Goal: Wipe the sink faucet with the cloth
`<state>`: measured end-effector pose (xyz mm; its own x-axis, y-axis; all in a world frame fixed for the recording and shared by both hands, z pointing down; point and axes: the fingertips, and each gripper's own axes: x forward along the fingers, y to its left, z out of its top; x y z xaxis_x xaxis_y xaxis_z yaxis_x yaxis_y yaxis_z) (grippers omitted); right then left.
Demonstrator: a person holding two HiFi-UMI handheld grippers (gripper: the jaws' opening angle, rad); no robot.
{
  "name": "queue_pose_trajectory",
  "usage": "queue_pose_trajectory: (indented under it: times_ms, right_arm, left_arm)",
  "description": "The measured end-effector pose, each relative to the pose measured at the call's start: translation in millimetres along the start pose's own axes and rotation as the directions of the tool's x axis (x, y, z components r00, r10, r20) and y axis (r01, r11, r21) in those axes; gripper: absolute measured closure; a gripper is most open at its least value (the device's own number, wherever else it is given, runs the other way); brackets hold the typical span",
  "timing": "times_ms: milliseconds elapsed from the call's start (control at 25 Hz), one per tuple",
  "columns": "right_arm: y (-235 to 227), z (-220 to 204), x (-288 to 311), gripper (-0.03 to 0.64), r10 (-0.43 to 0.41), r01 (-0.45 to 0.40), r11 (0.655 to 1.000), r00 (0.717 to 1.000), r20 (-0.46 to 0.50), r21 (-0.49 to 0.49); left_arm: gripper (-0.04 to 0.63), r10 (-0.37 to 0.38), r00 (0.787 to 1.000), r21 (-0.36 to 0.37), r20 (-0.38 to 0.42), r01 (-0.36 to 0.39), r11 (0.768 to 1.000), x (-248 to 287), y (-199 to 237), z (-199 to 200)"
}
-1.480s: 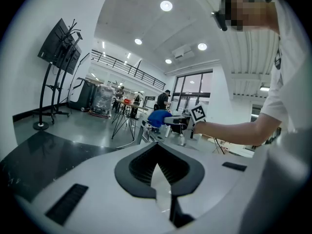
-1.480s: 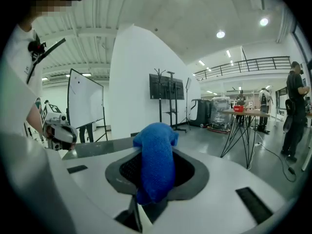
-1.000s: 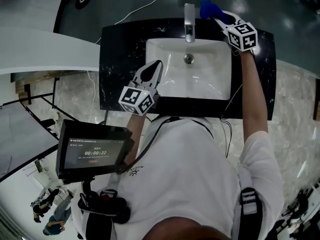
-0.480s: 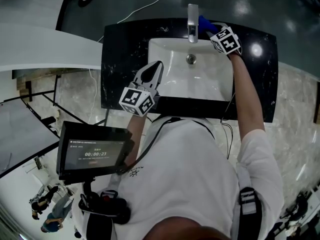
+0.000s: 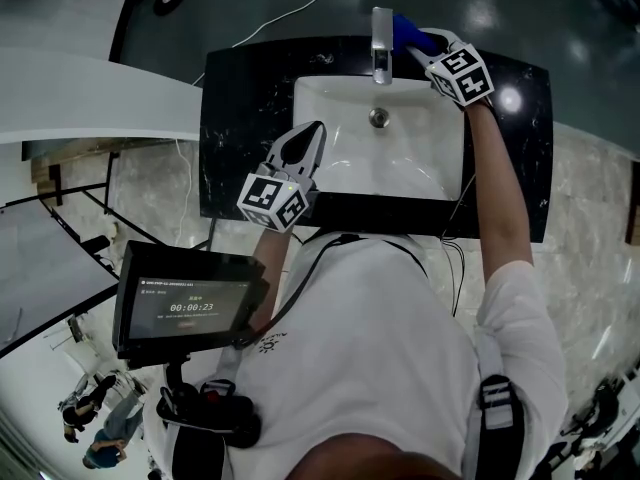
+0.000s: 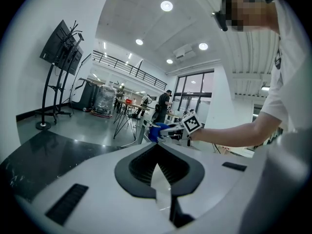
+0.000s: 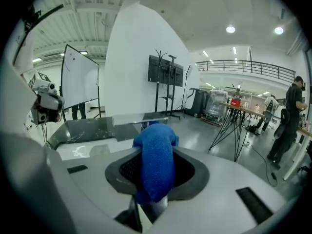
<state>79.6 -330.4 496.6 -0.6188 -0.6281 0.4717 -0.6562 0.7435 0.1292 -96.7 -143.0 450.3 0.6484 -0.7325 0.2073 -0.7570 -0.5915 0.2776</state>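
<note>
Right claw [image 5: 424,42] clamped on blue cloth [image 5: 408,28], which bunches out past the tips. Vs a second ago: the claw came in from behind and right of the faucet [image 5: 381,43]. Half a second ago the cloth sat alongside the spout, and now it's slightly further back, at the faucet's right side near its base. Can't confirm contact from the head view. Left claw [image 5: 318,128] is closed and empty, over the front-left rim of the sink [image 5: 335,103] set in the black table [image 5: 240,98], same spot as before.
</note>
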Motion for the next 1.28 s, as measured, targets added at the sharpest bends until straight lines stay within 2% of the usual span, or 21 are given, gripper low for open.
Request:
queue_pose_trajectory:
  times_ms: [160, 320, 480, 640, 880, 1040, 1280]
  right_arm:
    - [-3, 33, -15, 0.511, 0.0, 0.0, 1.0, 0.996, 0.091, -0.005]
    - [-16, 55, -32, 0.511, -0.028, 0.017, 0.998, 0.982, 0.189, 0.056]
    - [-34, 52, -44, 0.511, -0.095, 0.079, 0.993, 0.975, 0.2, 0.086]
    - [-46, 14, -39, 0.511, -0.135, 0.118, 0.984, 0.983, 0.123, 0.133]
    - [-29, -55, -12, 0.511, -0.1, 0.107, 0.981, 0.994, -0.047, 0.161]
    - [-13, -74, 10, 0.511, -0.066, 0.083, 0.986, 0.991, -0.121, 0.144]
    - [6, -78, 33, 0.511, -0.022, 0.042, 0.992, 0.986, -0.164, 0.12]
  left_arm:
    - [0.594, -0.012, 1.0, -0.001, -0.003, 0.012, 1.0, 1, -3, -2]
    - [0.594, -0.017, 1.0, -0.001, -0.002, 0.017, 1.0, 2, -5, -1]
    - [0.594, -0.015, 1.0, 0.0, 0.0, 0.015, 1.0, 1, -3, -1]
    - [0.594, -0.016, 1.0, -0.002, 0.0, 0.016, 1.0, 0, -4, -1]
    - [0.594, -0.004, 1.0, -0.004, -0.001, 0.004, 1.0, -1, -1, -2]
    - [0.594, 0.011, 1.0, -0.004, 0.0, -0.011, 1.0, -4, 3, -2]
    - [0.594, 0.029, 1.0, -0.004, 0.008, -0.029, 1.0, -10, 9, -1]
